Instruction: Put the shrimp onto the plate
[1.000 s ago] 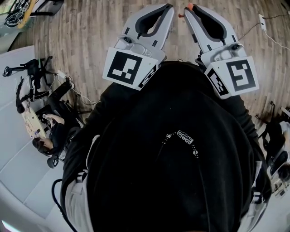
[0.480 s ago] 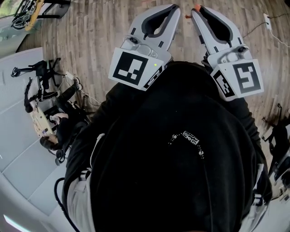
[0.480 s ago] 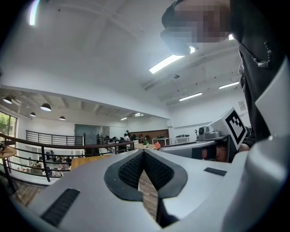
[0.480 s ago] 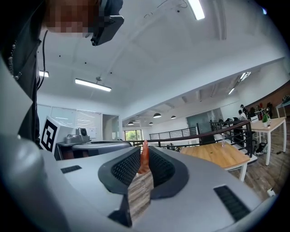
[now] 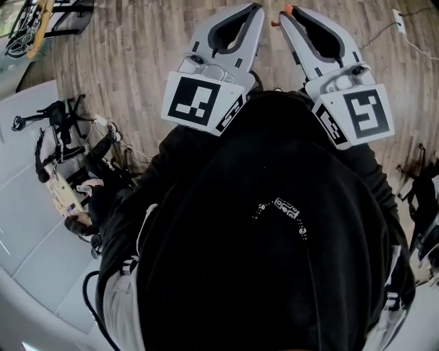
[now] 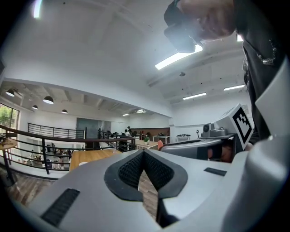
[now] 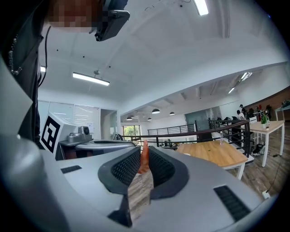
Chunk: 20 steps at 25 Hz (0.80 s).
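Note:
Both grippers are held up close to the person's chest, pointing forward over a wooden floor. My right gripper [image 5: 283, 11] is shut on a small orange shrimp [image 5: 288, 9], which sticks out past the tips. In the right gripper view the shrimp [image 7: 144, 159] stands upright, pinched between the black ribbed pads [image 7: 161, 167]. My left gripper [image 5: 258, 8] lies just left of it, with its jaws closed tip to tip [image 6: 143, 152] and nothing between them. No plate shows in any view.
Black railings [image 7: 199, 133] and a wooden table [image 7: 213, 153] stand ahead in a large open office. At the head view's left, cabled equipment [image 5: 65, 151] lies on a white floor area [image 5: 31, 240]. The person's black top hides everything directly below.
The head view has swayed a little. Both grippers keep the same pose before the chest, and the shrimp stays pinched in the right one.

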### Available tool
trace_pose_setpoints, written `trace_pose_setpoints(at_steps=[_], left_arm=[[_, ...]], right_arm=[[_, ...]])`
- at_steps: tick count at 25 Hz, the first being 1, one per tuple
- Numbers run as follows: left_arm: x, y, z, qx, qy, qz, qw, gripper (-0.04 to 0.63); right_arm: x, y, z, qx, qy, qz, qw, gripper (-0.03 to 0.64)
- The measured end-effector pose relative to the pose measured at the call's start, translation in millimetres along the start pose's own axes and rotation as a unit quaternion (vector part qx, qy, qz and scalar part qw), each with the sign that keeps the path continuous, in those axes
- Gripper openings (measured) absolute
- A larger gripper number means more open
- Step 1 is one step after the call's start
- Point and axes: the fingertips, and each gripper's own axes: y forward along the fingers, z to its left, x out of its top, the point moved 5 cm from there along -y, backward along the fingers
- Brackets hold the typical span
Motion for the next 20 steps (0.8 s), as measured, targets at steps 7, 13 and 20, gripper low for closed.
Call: trace_pose_setpoints(at_steps=[7,13,20], left_arm=[[-6.0,28.3,29.4,-0.005,-0.025,-0.019,0.9995,0.005],[-9.0,34.4,96.7,0.016,-0.025,-0.024,0.9993,0.005],[-5.0,66.3,159.6,-0.012,-0.038,-0.026,0.9989,0.005]], right_arm=[[-21.0,32.2,-17.5,-0.009,0.011,0.051,0.999,0.066],[-9.8,82.7,-28.3,-0.02,-0.005,0.044,0.999,0.066],[9.9,148.6,-55.7,-0.045,-0.006,0.038,0.998,0.066]])
